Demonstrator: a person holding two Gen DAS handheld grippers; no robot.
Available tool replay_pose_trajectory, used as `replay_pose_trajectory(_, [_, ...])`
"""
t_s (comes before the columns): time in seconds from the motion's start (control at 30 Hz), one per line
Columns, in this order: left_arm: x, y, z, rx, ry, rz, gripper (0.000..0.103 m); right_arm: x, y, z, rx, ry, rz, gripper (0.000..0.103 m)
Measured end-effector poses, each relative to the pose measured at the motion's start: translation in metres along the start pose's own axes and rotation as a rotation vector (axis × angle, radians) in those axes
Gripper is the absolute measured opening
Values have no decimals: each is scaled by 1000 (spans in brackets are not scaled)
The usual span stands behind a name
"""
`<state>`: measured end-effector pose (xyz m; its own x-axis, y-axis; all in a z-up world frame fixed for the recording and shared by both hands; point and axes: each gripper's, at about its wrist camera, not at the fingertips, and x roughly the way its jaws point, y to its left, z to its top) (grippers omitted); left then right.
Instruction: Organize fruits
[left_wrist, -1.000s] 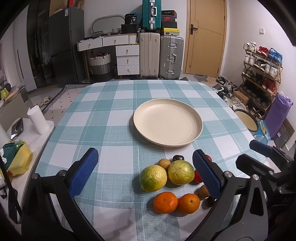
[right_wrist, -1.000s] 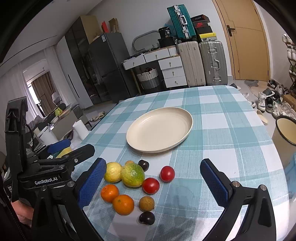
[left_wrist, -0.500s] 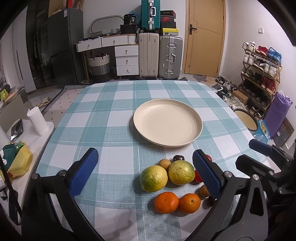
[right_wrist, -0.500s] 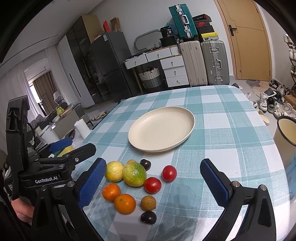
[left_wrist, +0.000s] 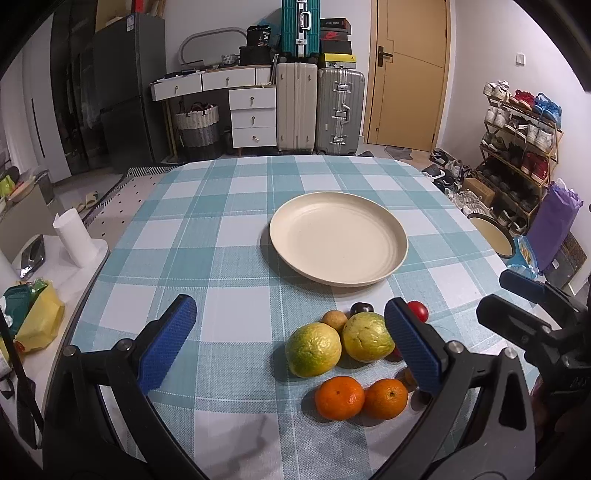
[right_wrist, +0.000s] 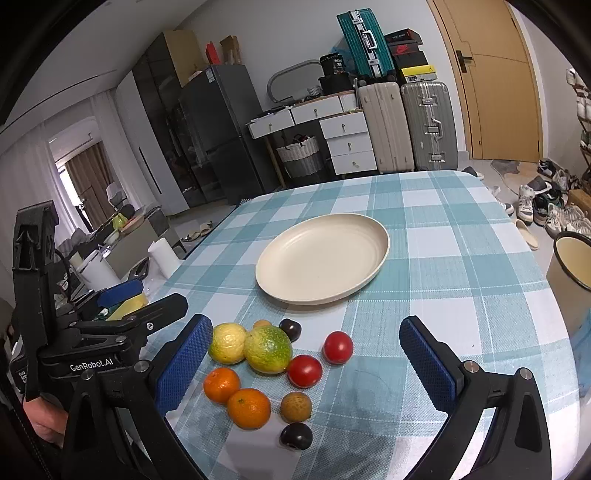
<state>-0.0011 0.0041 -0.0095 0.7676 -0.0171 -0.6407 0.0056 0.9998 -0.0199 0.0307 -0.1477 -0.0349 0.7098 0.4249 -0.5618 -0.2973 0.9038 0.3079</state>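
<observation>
I see a room with white walls and a pale floor. A wooden door stands at the back, right of two upright suitcases and a white drawer unit. A dark fridge stands left; a shoe rack lines the right wall. Curtained daylight shows far left.

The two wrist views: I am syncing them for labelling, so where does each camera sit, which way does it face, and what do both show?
Left wrist: sits on the left claw, facing across the checked table toward the plate; shows its own open blue fingers and the right claw's body at the right edge.
Right wrist: sits on the right claw, facing the same way from further right; shows its open fingers and the left claw's body at the left edge.
Shared: plate, fruit pile, suitcases, door.
</observation>
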Motion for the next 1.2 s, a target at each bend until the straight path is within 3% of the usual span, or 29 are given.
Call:
replay_pose_trajectory(0.73, [33, 12, -11, -50, 94, -95, 102, 6, -9, -4, 23, 10, 3, 103])
replay_pose_trajectory(1.2, [70, 35, -23, -113, 210, -184, 102, 26, -17, -6, 49, 35, 12, 103])
